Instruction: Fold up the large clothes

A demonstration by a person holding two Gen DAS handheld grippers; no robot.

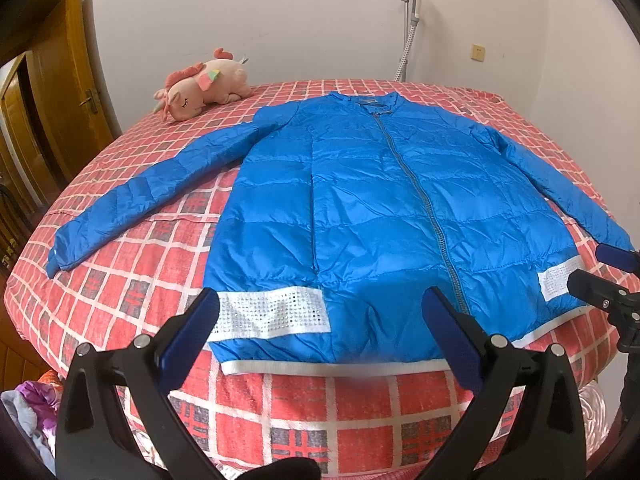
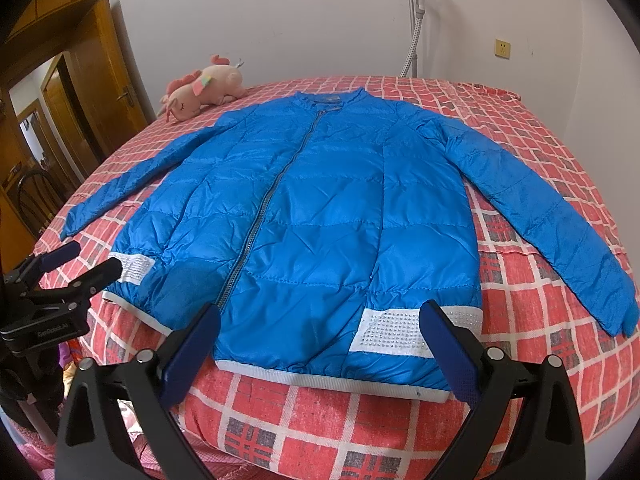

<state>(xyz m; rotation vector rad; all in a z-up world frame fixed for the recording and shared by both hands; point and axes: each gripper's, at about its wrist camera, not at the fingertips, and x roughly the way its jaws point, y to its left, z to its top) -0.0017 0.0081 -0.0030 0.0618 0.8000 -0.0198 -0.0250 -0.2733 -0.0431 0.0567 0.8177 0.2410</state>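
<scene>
A blue puffer jacket (image 1: 360, 208) lies flat and face up on a bed with a red checked cover (image 1: 132, 280), zipper (image 1: 416, 184) closed, collar toward the wall and hem toward the cameras. Both sleeves spread out and angle down toward the bed's sides. The white hem band (image 2: 328, 380) runs right along the near edge of the mattress, where the cover drops away.

The left gripper (image 1: 320, 312) hovers above the jacket's near left corner with its fingers spread wide apart, holding nothing; a white studded patch (image 1: 272, 314) shows between them. The right gripper (image 2: 320, 328) hangs over the near right part of the hem, fingers likewise wide apart and empty, with the other white patch (image 2: 388, 336) beside its right finger.

A pink plush toy (image 1: 200, 88) rests at the far left of the bed, apart from the left sleeve. Bare cover shows on both sides of the jacket's body and beyond the collar. A wooden door (image 2: 80, 92) stands past the bed's left side.
</scene>
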